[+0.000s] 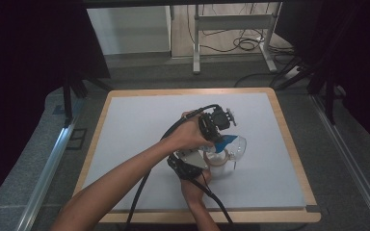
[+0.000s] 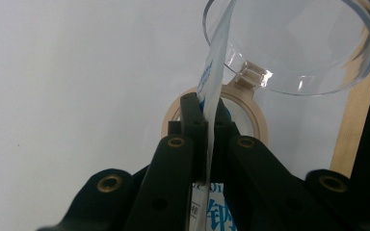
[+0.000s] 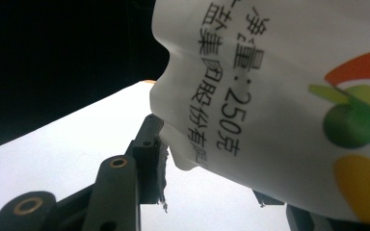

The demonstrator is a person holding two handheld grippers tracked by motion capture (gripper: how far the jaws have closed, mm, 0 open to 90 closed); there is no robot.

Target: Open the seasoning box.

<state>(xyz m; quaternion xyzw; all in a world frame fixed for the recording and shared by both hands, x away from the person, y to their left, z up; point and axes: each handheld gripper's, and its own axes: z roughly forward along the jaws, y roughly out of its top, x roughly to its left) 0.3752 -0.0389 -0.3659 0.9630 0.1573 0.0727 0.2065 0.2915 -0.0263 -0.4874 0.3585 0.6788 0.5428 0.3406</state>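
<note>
- Clear glass funnel [image 2: 294,48] tilts above a tan tape roll [image 2: 250,115] lying on the white table [image 1: 139,125].
- Left gripper [image 2: 207,130] has its jaws clamped on the edge of a printed pouch [image 2: 214,77].
- Right gripper [image 3: 207,168] grips the same pouch's white body between its jaws.

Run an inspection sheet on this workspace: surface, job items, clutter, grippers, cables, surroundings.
Surface: white mat on a wood-edged table, bare apart from the job's things.
Job's things: white printed plastic bag with blue edge; clear plastic funnel; tan ring beneath the funnel.
Clutter: nothing seen.
Grippers: left gripper shut on the bag's edge; right gripper at the bag's printed side, grip unclear.
Cables: black gripper cable runs off the near edge; loose black cables lie on the floor behind.
Surroundings: grey metal table frame, dark curtains.
</note>
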